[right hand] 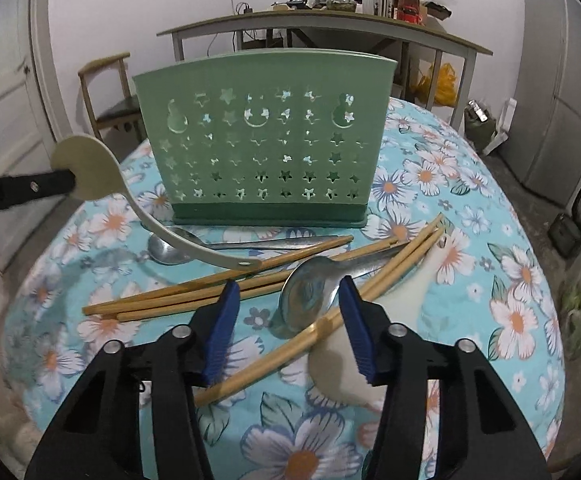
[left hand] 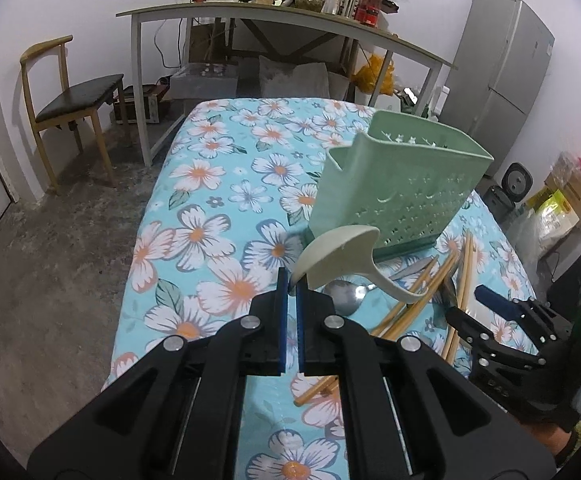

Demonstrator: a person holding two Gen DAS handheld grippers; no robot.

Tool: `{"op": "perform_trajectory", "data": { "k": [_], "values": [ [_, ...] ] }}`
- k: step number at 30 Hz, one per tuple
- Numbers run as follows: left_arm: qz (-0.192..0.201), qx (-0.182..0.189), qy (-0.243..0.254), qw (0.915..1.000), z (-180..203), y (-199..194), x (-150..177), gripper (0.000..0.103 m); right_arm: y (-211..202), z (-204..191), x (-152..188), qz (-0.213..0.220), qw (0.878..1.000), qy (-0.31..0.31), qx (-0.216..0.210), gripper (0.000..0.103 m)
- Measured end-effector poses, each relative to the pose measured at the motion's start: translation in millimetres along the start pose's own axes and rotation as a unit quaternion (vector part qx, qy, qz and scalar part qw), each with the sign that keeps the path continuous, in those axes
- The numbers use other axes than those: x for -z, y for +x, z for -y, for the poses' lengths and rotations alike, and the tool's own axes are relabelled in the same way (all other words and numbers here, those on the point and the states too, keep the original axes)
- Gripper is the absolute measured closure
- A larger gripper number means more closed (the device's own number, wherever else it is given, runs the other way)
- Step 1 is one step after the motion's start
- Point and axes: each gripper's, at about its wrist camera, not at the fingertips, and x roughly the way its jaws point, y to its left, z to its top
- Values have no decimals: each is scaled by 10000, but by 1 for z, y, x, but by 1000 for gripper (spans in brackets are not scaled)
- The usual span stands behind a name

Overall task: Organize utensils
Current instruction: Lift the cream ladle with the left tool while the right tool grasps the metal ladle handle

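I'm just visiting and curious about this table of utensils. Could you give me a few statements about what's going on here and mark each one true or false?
1. The left gripper is shut on the bowl of the beige ladle. True.
2. The green holder already has chopsticks standing in it. False: no utensil shows above its rim; the chopsticks lie on the floral cloth.
3. The right gripper grips a chopstick. False: its jaws stand apart around a metal spoon, pads not pressing.
4. A second metal spoon lies just in front of the holder. True.
5. The holder lies tipped over. False: it stands upright.
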Motion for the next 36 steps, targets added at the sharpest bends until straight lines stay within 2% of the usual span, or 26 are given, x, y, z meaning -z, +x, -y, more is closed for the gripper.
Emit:
{"op": "perform_trajectory", "data": {
  "k": [2,4,6,10,15,18,23,27,29,33,36],
  "values": [
    [68,7,-13,10000,-2,-2,-1,100,7,-2,0,-98,9999,-28,124,68],
    [127,0,-1,9999,-4,-3,-2,100,13,1,-1,-228,9996,105,116,88],
    [139,-2,1,9999,-6,-2,-2,100,11,4,-1,-214,9994,223,131,97],
    [200,-18,-5,9998,-8,-5,-4,100,-6,11,-6,-14,9989,453,102,100],
    [393,-44,41,9992,-5,-16,-8,100,-39,35,-15,255,9943,1004,-266,101],
    [513,-41,93,9986,0,-24,-12,100,-64,56,-19,478,9874,1396,-568,102],
    [775,-16,219,9968,9,-42,-19,100,-103,94,-19,848,9671,2071,-1213,102],
    [876,93,230,9959,12,-57,-25,100,-122,116,-17,1036,9469,2496,-1742,102],
    [955,181,244,9950,12,-67,-29,100,-128,121,-16,1117,9408,2585,-1886,102],
    [1124,241,280,9930,13,-84,-38,100,-141,120,-18,1290,9450,2448,-1743,102],
    [1238,184,317,9916,13,-92,-41,100,-135,104,-20,1105,9610,2031,-1519,102]
  ]
}}
